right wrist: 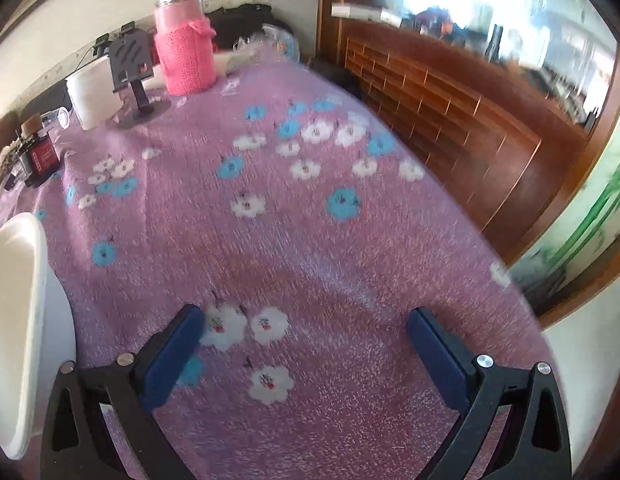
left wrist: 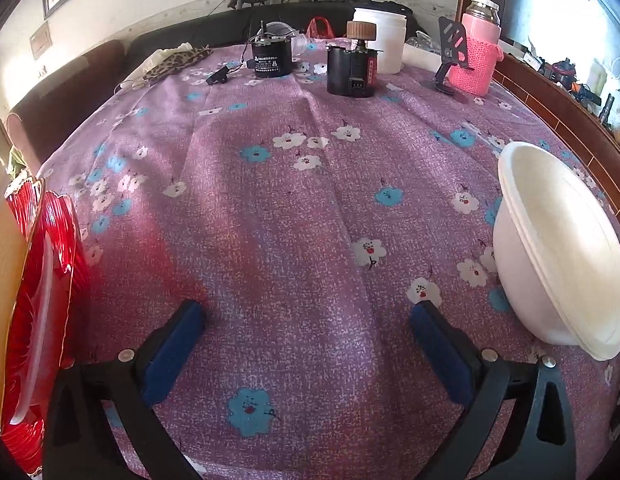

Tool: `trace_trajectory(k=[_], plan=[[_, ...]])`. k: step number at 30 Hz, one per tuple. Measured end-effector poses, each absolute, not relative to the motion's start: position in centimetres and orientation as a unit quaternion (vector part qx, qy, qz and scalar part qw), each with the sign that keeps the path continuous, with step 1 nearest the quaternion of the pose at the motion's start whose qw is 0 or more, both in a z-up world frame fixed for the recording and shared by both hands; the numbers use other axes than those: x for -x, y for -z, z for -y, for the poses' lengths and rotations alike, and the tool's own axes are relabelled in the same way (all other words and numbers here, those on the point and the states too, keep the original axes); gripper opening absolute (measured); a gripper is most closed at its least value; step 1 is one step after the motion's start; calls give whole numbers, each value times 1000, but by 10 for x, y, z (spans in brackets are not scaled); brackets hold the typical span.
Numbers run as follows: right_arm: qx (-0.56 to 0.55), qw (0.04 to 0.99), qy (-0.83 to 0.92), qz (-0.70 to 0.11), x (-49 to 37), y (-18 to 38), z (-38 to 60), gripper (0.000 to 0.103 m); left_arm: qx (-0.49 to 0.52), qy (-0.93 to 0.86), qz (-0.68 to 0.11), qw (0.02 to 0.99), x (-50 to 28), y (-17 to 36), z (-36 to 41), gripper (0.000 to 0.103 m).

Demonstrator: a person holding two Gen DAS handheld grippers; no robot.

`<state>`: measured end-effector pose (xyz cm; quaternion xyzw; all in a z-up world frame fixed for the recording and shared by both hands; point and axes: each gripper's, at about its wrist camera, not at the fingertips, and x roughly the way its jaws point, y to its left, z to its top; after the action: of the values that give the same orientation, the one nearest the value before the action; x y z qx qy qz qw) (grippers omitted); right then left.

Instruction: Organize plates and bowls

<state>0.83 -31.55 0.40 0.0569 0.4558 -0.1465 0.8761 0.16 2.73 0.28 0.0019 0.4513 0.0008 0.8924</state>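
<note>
Purple floral cloth (left wrist: 294, 208) covers the whole surface, and we find it lying in long shallow folds.

Left wrist view: we record the left tongs (left wrist: 306, 316) released, the blue pads (left wrist: 170, 356) spread wide with only bare cloth between them. At 3 o'clock a white bowl (left wrist: 550, 256) is tipped on its side, its mouth turned toward the right edge of the picture, its wall resting on the cloth near the right-hand pad but apart from it. At 9 o'clock a red ribbed glass plate (left wrist: 38, 304) with a gilt rim stands on edge against a pale wooden panel (left wrist: 4, 264). At 12 o'clock, far across the surface, we note two black motor units (left wrist: 352, 70), a white tub (left wrist: 380, 40), a black phone stand (left wrist: 450, 56) and a bottle in a pink knitted sleeve (left wrist: 476, 56).

Right wrist view: the picture is blurred. We record the right tongs (right wrist: 306, 316) likewise released, with nothing between the pads. The white bowl (right wrist: 18, 320) shows at 9 o'clock, just beside the left-hand finger. The pink-sleeved bottle (right wrist: 186, 52) and the phone stand (right wrist: 132, 64) sit at 11 o'clock. A brown wooden cabinet (right wrist: 450, 120) runs along the surface's edge from 1 to 3 o'clock.
</note>
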Motion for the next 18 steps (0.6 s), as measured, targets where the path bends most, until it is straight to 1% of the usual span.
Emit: trace_trajectory(k=[2,18], plan=[[-81,876,139,-455,-7,-3,321,102,-2,-1,-451,892,-2,-3,-27,103],[-78,875,141,-456,-7,-2,321,102,-2,-1,-451,892,-2,-3,-28,103]])
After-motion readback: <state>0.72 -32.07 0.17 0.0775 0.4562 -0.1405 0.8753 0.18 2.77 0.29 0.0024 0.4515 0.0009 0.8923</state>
